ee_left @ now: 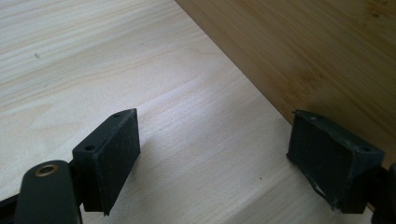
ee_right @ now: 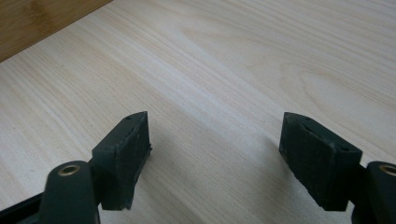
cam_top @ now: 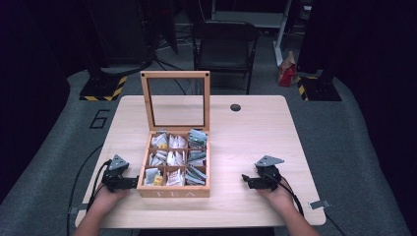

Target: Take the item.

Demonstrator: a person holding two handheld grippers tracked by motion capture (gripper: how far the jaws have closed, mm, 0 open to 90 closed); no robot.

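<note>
A wooden tea box (cam_top: 174, 191) marked TEA stands at the table's front middle, its glass-paned lid (cam_top: 176, 101) upright. Its compartments hold several tea bags (cam_top: 173, 158). My left gripper (cam_top: 132, 182) rests on the table just left of the box, open and empty. In the left gripper view the jaws (ee_left: 215, 161) stand wide apart, the box's wooden side (ee_left: 327, 60) close at the upper right. My right gripper (cam_top: 247, 179) lies on the table to the right of the box, apart from it, open with bare tabletop between its jaws (ee_right: 215, 158). The box's corner (ee_right: 37, 21) shows at upper left.
The light wooden table (cam_top: 246, 137) has a round dark grommet (cam_top: 235, 107) near its far edge. A small metal clip (cam_top: 319, 204) sits at the front right corner. A black folding chair (cam_top: 224, 46) stands beyond the table.
</note>
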